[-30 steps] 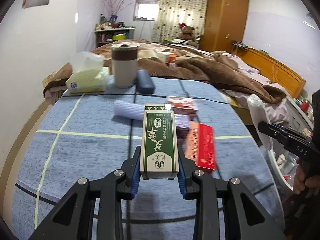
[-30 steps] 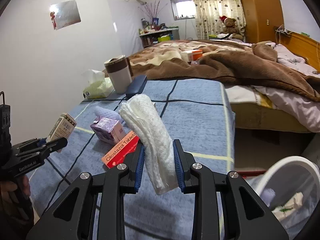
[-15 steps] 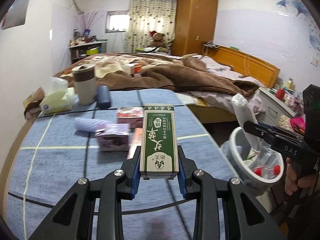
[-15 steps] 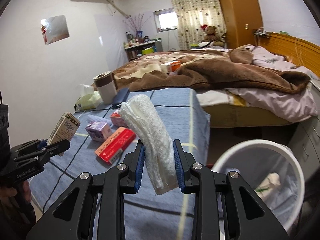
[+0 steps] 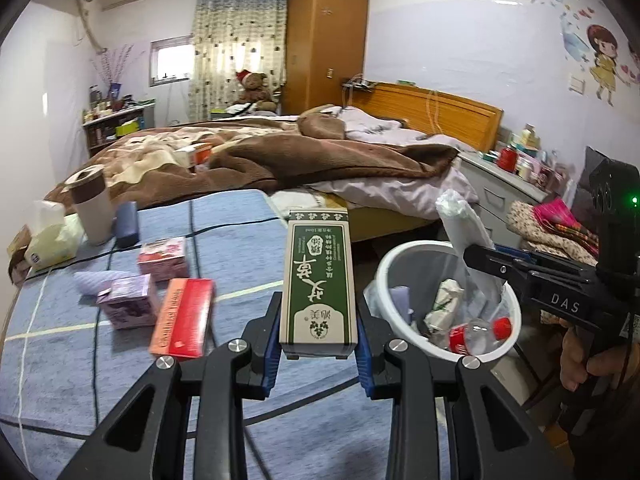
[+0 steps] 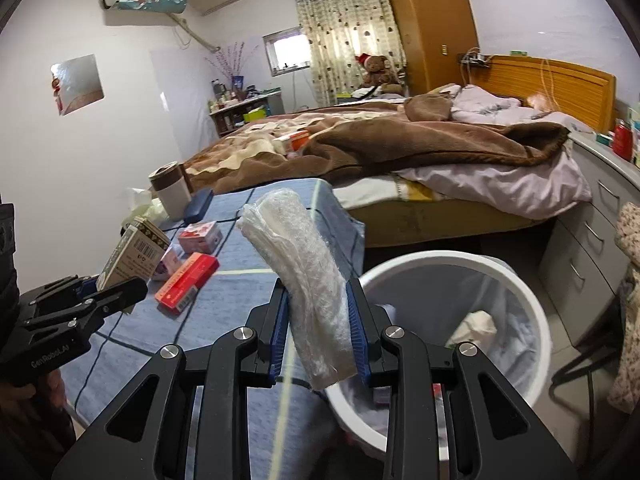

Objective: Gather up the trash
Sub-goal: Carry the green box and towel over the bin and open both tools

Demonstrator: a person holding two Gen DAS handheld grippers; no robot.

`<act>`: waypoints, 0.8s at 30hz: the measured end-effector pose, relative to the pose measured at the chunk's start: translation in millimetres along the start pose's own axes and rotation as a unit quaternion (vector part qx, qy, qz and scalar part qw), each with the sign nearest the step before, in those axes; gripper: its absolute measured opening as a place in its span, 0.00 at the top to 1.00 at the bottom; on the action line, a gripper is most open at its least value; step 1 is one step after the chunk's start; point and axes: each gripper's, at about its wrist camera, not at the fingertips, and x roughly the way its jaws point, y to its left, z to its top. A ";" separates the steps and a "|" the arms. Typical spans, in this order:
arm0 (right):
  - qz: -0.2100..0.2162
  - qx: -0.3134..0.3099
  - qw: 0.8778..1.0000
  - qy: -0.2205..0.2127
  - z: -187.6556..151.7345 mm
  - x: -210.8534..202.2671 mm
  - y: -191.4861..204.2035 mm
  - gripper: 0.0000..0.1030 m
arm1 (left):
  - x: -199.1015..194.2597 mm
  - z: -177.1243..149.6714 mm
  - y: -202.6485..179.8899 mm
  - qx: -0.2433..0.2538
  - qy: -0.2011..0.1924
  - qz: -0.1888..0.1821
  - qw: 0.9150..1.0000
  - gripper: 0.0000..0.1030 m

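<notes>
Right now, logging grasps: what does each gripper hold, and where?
Left gripper clamps the green-and-white carton at its near end; right gripper pinches the white plastic wrap roll near its lower end.

A green carton (image 5: 319, 284) is clamped upright in the left gripper (image 5: 319, 350). Beside it, a white wad (image 5: 466, 240) is held by the right gripper (image 5: 494, 260) over the bin (image 5: 400, 252).

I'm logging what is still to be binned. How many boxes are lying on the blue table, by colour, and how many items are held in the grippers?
Red box: 1
Purple box: 1
Pink box: 1
Held by left gripper, green box: 1
Held by right gripper, white plastic wrap: 1
Total: 5
</notes>
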 end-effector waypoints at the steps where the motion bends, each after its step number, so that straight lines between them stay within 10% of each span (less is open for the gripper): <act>1: -0.004 0.002 1.000 -0.001 -0.7 -2.2 -3.0 0.72 | 2.4 0.9 -7.0 0.004 0.001 -0.004 1.000 0.68; 24: -0.127 0.052 0.990 0.027 -18.9 -6.3 -65.4 0.71 | 64.1 8.1 -101.7 0.057 0.043 -0.087 0.994 0.68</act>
